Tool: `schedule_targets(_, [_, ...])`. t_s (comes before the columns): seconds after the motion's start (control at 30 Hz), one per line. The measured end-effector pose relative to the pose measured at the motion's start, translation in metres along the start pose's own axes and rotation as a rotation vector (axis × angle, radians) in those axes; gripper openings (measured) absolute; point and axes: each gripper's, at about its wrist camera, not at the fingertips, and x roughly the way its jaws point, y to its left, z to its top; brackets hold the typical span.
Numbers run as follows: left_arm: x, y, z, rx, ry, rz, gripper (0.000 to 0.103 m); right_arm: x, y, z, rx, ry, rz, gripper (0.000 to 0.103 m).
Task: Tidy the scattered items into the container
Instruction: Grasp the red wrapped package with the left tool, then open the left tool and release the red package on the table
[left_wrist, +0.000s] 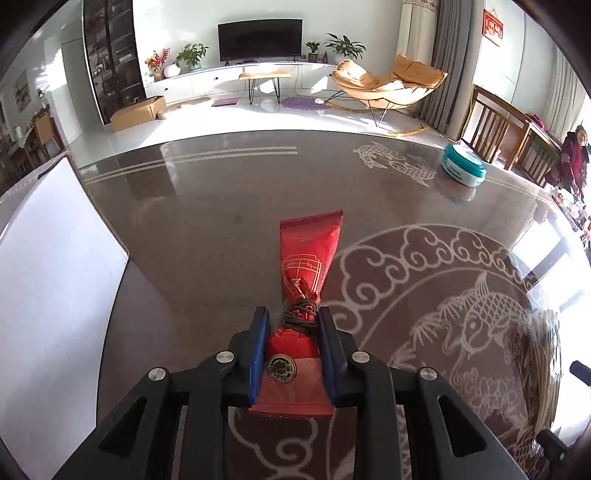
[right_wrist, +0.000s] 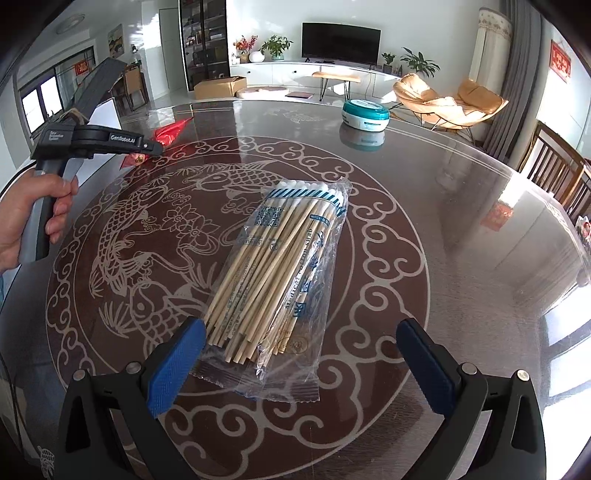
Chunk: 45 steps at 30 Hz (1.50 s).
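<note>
My left gripper (left_wrist: 294, 314) is shut on a red foil packet (left_wrist: 308, 258) tied with brown cord at its waist, just above the brown glass table. From the right wrist view the left gripper (right_wrist: 157, 147) and the red packet (right_wrist: 171, 131) show at the far left. My right gripper (right_wrist: 301, 332) is open, its blue pads either side of the near end of a clear bag of long cotton swabs (right_wrist: 280, 266) lying on the table. A white container (left_wrist: 55, 258) stands at the table's left edge.
A teal and white round tub (right_wrist: 365, 114) sits at the far side of the table; it also shows in the left wrist view (left_wrist: 463, 164). Wooden chairs (right_wrist: 557, 173) stand at the right. The table (right_wrist: 461, 221) bears a pale fish pattern.
</note>
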Motion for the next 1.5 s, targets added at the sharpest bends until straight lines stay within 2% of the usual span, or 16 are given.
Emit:
schedule_targets(0.07, [-0.026, -0.017, -0.034, 0.019, 0.007, -0.013, 0.026, 0.000, 0.001, 0.001, -0.003, -0.004, -0.009, 0.103])
schedule_targets(0.13, [-0.048, -0.028, -0.062, -0.011, 0.015, -0.051, 0.026, 0.000, 0.002, 0.001, -0.009, -0.004, -0.016, 0.103])
schedule_targets(0.27, [-0.062, -0.042, -0.084, -0.043, -0.009, -0.044, 0.033, 0.001, 0.004, 0.001, -0.017, -0.003, -0.014, 0.103])
schedule_targets(0.33, [-0.060, -0.048, -0.083, -0.034, -0.021, -0.048, 0.046, 0.002, 0.003, 0.001, -0.015, 0.001, -0.004, 0.103])
schedule_targets(0.37, [-0.057, -0.052, -0.083, -0.024, -0.017, -0.039, 0.065, 0.003, 0.003, 0.001, -0.012, 0.002, -0.001, 0.103])
schedule_targets(0.4, [-0.052, -0.057, -0.083, -0.014, -0.003, -0.010, 0.091, 0.002, 0.003, 0.001, -0.009, 0.003, 0.003, 0.103])
schedule_targets(0.43, [-0.048, -0.061, -0.083, -0.004, 0.008, 0.017, 0.098, 0.002, 0.003, 0.000, -0.007, 0.004, 0.005, 0.103])
schedule_targets(0.47, [-0.047, -0.065, -0.083, 0.011, 0.008, 0.031, 0.100, 0.003, 0.002, 0.000, -0.004, 0.004, 0.005, 0.103])
schedule_targets(0.53, [-0.047, -0.065, -0.081, 0.004, 0.015, 0.023, 0.103, 0.002, 0.003, -0.001, -0.003, 0.004, 0.004, 0.103])
schedule_targets(1.03, [-0.045, -0.063, -0.087, -0.006, 0.016, 0.030, 0.103, 0.005, 0.003, 0.000, 0.003, 0.006, 0.011, 0.103])
schedule_targets(1.5, [-0.046, -0.066, -0.086, -0.006, 0.012, 0.028, 0.103, 0.006, -0.003, 0.001, 0.032, 0.014, 0.052, 0.103])
